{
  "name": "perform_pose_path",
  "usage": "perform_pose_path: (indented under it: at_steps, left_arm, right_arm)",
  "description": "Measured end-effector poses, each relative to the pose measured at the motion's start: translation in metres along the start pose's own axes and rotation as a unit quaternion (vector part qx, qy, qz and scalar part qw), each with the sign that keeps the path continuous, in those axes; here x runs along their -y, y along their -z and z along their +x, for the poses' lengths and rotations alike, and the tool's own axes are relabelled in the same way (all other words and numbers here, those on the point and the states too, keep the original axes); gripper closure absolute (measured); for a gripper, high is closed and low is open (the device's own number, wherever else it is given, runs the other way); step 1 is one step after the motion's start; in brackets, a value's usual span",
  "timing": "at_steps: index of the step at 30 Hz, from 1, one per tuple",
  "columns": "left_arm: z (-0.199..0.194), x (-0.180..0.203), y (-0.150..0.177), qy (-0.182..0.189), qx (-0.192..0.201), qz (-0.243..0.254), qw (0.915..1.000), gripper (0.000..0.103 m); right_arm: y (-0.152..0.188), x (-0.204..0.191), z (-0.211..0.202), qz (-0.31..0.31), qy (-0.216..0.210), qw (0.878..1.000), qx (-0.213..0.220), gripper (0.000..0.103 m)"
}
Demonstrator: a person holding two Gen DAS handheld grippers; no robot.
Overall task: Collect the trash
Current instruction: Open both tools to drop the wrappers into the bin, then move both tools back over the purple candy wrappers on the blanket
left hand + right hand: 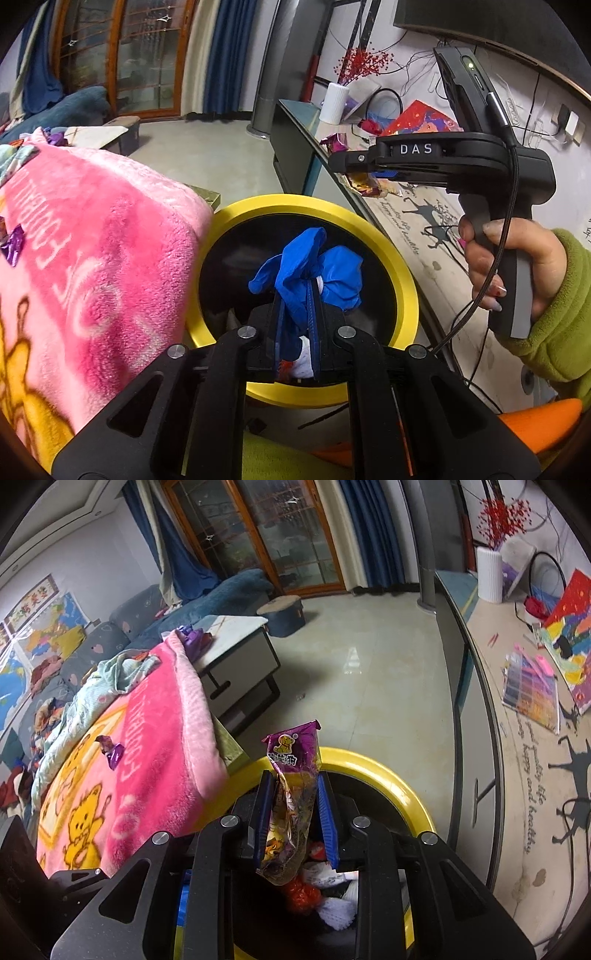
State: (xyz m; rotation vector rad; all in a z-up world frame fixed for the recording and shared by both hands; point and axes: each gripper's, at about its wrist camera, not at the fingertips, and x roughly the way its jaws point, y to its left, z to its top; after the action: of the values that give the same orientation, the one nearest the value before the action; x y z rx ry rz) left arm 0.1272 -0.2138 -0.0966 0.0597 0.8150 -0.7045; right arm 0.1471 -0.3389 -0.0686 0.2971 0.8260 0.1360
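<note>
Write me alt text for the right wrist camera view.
The right gripper holds a purple snack wrapper over a yellow-rimmed trash bin that already has litter inside. A pink blanket lies to the left.

Bin (400, 258) near rim hidden behind left gripper (297, 314). Blue bag (314, 269) lower part buried between fingers. Wrapper (291, 794) lower end overlaps bin contents; pad contact unclear. Blanket (92, 240) cut by frame edge.

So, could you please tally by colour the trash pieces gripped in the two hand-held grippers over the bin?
Blue, crumpled blue plastic piece: 1
Purple, crinkled purple snack wrapper: 1
Total: 2
</note>
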Motion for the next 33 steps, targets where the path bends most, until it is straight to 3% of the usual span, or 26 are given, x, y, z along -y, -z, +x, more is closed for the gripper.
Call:
perform_pose_path:
  at_steps: [2, 5, 16, 22, 33]
  left_arm:
    - [0.002, -0.002, -0.001, -0.002, -0.002, -0.005, 1.0, 0.094]
    - [0.0, -0.004, 0.0, -0.006, 0.003, -0.013, 0.9999, 0.078]
    - [-0.027, -0.025, -0.003, -0.019, 0.048, -0.06, 0.9968, 0.032]
    - [-0.048, -0.042, -0.008, -0.06, 0.081, -0.084, 0.9914, 0.013]
    - [-0.085, -0.065, -0.009, -0.128, 0.132, -0.115, 0.9762, 0.012]
  right_arm:
    - [0.001, 0.002, 0.002, 0.007, -0.002, 1.0, -0.005, 0.073]
    - [0.001, 0.002, 0.002, 0.005, -0.003, 1.0, -0.004, 0.064]
    - [-0.002, -0.003, -0.002, 0.006, 0.001, 1.0, 0.007, 0.046]
    - [-0.007, -0.015, -0.011, -0.009, -0.005, 1.0, 0.026, 0.033]
    - [-0.011, -0.039, -0.026, -0.032, -0.023, 0.998, 0.048, 0.026]
